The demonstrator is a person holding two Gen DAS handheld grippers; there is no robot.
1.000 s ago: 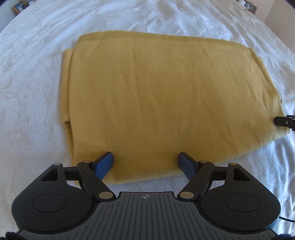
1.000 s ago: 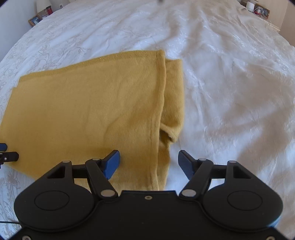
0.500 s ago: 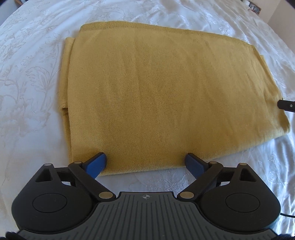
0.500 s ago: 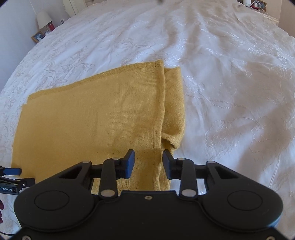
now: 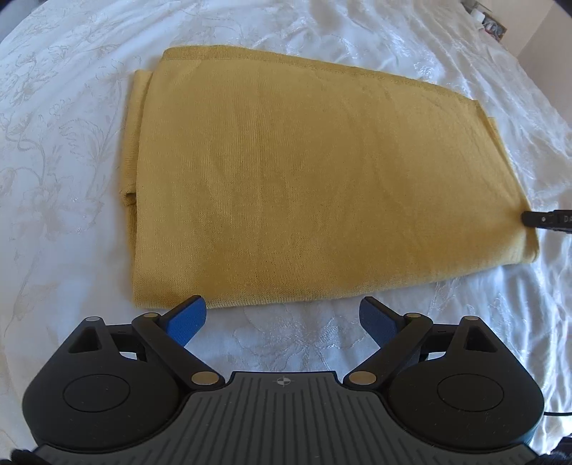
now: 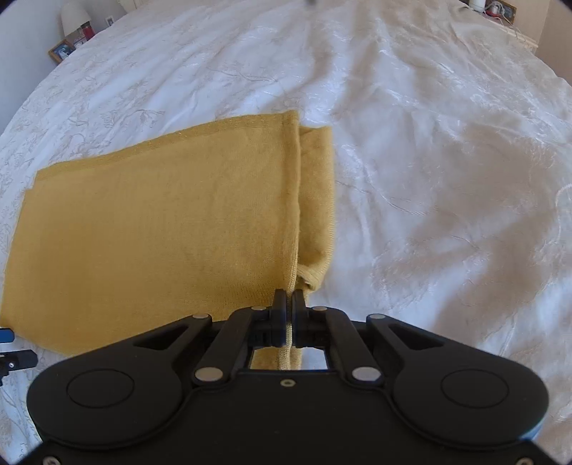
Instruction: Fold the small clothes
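A folded mustard-yellow knitted garment point(image 5: 321, 179) lies flat on the white bedspread point(image 5: 71, 179). My left gripper point(image 5: 282, 313) stands wide open just short of the garment's near edge, its left pad point(image 5: 187, 316) at the near left corner with only bedspread between the fingers. In the right wrist view my right gripper point(image 6: 289, 304) is closing to a tight pinch, shut on the garment point(image 6: 161, 221) at its near right edge, where a strip of knit runs back between the pads. The right gripper's tip point(image 5: 547, 220) shows at the garment's right side.
The embroidered bedspread point(image 6: 447, 179) spreads wide to the right and far side of the garment. A lamp point(image 6: 75, 14) and a picture frame point(image 6: 62, 50) stand beyond the bed's far left corner. Small items point(image 6: 495, 7) sit at the far right.
The right jaws went from wide apart to pinched on the garment's right edge. The left jaws widened and drew back from over the garment to its near edge.
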